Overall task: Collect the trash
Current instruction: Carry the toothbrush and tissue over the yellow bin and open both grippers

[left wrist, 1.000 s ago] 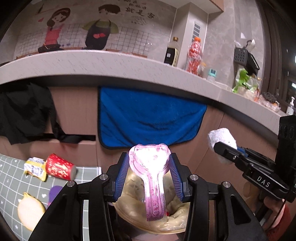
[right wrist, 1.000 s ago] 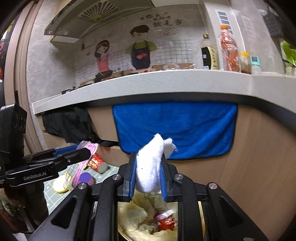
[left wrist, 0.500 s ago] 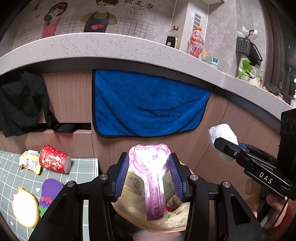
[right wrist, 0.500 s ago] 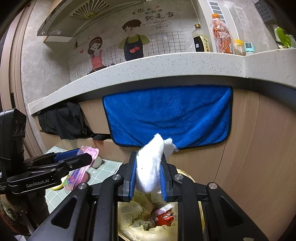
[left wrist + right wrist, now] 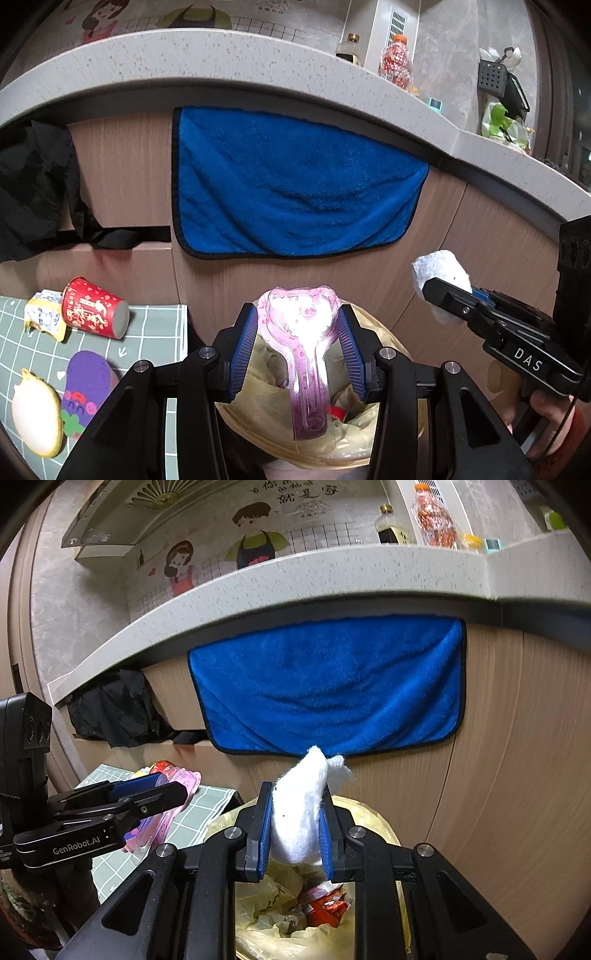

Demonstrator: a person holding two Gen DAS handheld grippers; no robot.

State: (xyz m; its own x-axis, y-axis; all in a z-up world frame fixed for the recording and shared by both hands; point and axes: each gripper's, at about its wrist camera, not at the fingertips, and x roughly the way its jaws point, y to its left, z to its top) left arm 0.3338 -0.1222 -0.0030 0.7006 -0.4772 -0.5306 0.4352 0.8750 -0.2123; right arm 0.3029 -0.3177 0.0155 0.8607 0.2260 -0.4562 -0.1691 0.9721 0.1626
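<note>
Pink, stiff but light plastic packaging (image 5: pixel 301 332) sits clamped across its wide head in the left tongs (image 5: pixel 297 354) above the yellow-lined bin (image 5: pixel 369 812), while the right tongs (image 5: pixel 295 834) squeeze a soft white wad (image 5: pixel 301 812) there too.

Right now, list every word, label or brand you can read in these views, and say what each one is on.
"DAS": on the right gripper body.
"GenRobot.AI": on the left gripper body.
Chinese characters on the wall picture: too blurred to read for sure.
Gold print on the red cup: too small to read.
Labels on the bottle and the yellow carton: unreadable.
</note>
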